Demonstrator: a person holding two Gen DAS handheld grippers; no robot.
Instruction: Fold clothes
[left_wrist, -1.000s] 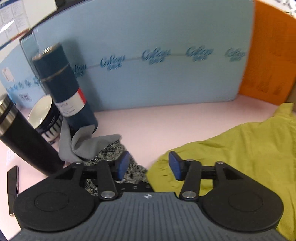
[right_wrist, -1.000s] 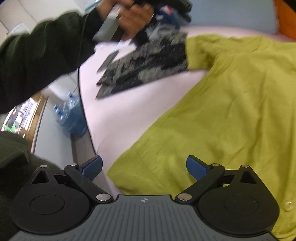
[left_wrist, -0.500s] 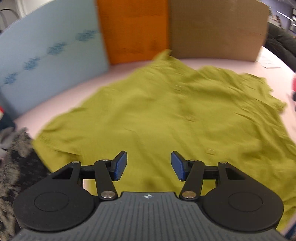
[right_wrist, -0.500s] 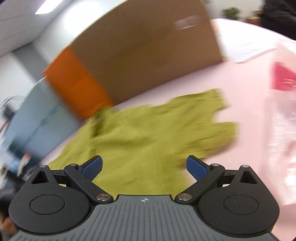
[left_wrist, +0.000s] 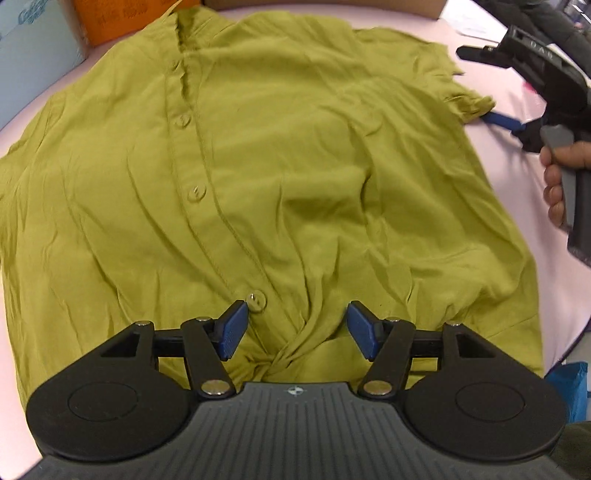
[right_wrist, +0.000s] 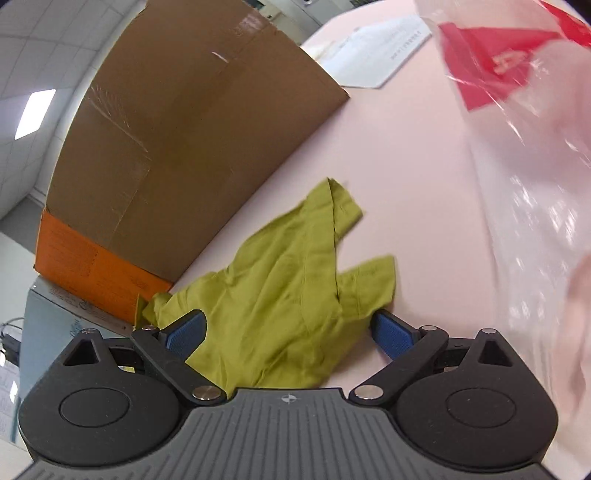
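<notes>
While spread flat, buttons up, on pink table (left_wrist: 524, 229): olive button-front shirt (left_wrist: 295, 166), creased, unfolded. Likely sleeve-fold stage. Right gripper (right_wrist: 288, 334) wide open, straddling short sleeve (right_wrist: 373, 291), holding nothing; next: close, fold inward. Left gripper (left_wrist: 293, 328) open over hem, empty.

Very little can be read. The pale blue board (left_wrist: 33, 48) at the left wrist view's upper left carries part of a darker blue script logo, cut off by the frame and not legible. The orange box (right_wrist: 92, 273) has lines of small dark print on its side, too fine to make out. The white paper sheet (right_wrist: 380, 51) on the table shows rows of tiny print, unreadable. The clear plastic bag (right_wrist: 517, 110) bears a red patch with a pale mark, blurred beyond reading.
</notes>
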